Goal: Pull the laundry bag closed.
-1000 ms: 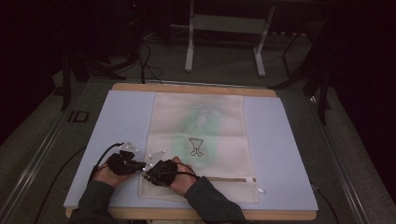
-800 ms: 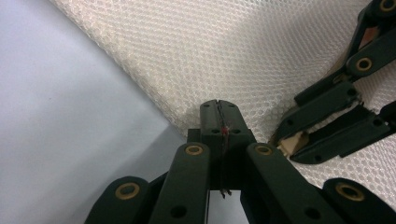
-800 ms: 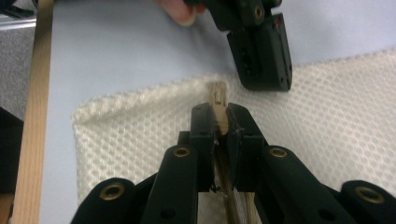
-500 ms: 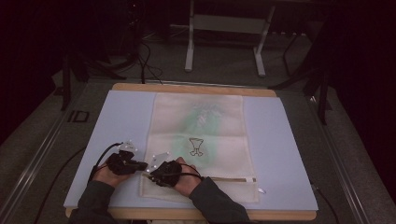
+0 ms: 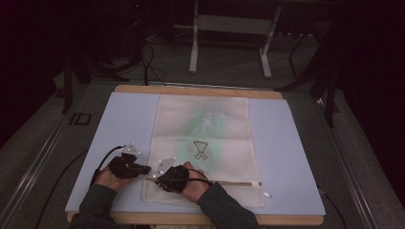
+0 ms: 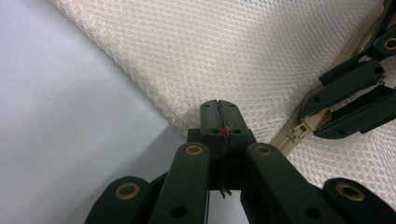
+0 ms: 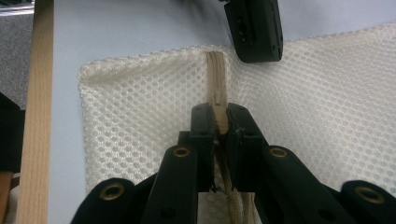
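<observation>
- We see a pale blue mat (image 5: 119,143) covering the wooden table (image 5: 200,89), with a metal stand (image 5: 229,24) on the dark floor beyond
- A cream mesh bag (image 5: 205,143) lies flat along the mat's middle, a small dark emblem (image 5: 201,149) printed on it and a zipper (image 5: 234,183) running across near its near end
- Our right gripper (image 7: 220,122) pinches the zipper tape (image 7: 215,84) between its jaws, near the bag's near left corner
- Our left gripper (image 6: 219,112) has its jaws pressed together at the bag's left edge, just beside the right gripper (image 6: 350,100), apparently nipping the mesh
- The zipper pull (image 6: 303,126) lies at the right gripper's jaws
</observation>
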Action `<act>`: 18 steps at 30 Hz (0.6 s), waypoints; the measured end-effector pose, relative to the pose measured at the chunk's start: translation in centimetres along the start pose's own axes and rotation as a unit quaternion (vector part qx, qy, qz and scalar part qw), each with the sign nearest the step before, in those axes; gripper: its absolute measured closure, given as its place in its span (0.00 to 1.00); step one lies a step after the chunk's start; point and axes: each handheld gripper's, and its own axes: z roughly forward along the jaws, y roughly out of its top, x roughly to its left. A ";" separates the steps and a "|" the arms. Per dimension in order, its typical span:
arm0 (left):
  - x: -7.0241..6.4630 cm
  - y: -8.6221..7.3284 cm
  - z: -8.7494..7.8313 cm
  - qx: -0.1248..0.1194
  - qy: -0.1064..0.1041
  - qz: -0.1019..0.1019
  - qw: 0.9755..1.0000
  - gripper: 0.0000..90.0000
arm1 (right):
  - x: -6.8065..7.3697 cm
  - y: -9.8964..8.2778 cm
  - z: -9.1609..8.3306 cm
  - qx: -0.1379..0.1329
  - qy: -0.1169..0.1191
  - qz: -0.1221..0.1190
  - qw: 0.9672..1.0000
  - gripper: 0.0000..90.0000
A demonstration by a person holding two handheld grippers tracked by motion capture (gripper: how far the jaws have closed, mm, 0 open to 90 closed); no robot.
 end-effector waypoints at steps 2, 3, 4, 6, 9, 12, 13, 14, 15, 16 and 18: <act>-0.1 0.0 0.0 -0.001 0.001 -0.001 1.000 1.00 | 0.0 -0.1 -0.1 0.001 -0.001 -0.001 1.000 0.92; -0.1 0.0 0.0 -0.001 0.002 0.000 1.000 1.00 | 0.0 -0.1 -0.2 0.002 -0.002 -0.001 1.000 0.92; -0.1 0.0 0.0 -0.001 0.002 0.000 1.000 1.00 | 0.0 -0.2 -0.2 0.003 -0.002 -0.002 1.000 0.92; -0.1 0.0 0.0 -0.001 0.001 0.000 1.000 1.00 | 0.0 -0.2 -0.3 0.003 -0.003 -0.003 1.000 0.92; -0.1 0.0 0.0 -0.001 0.001 0.001 1.000 1.00 | 0.1 -0.3 -0.5 0.007 -0.003 -0.004 1.000 0.92; -0.1 0.0 0.0 -0.002 0.000 0.001 1.000 1.00 | 0.2 -0.4 -0.6 0.008 -0.004 -0.005 1.000 0.92; 0.0 0.0 0.0 -0.002 0.000 0.001 1.000 1.00 | 0.2 -0.4 -0.6 0.008 -0.004 -0.006 1.000 0.92; 0.0 0.0 0.0 -0.002 0.000 0.001 1.000 1.00 | 0.2 -0.4 -0.7 0.010 -0.005 -0.006 1.000 0.92; 0.0 0.0 0.0 -0.002 0.000 0.001 1.000 1.00 | 0.2 -0.4 -0.7 0.011 -0.005 -0.007 1.000 0.92; 0.0 0.0 0.0 -0.002 0.000 0.001 1.000 1.00 | 0.2 -0.5 -0.7 0.012 -0.004 -0.007 1.000 0.92; 0.0 0.0 0.0 -0.001 -0.001 0.001 1.000 1.00 | 0.3 -0.5 -0.9 0.014 -0.006 -0.008 1.000 0.92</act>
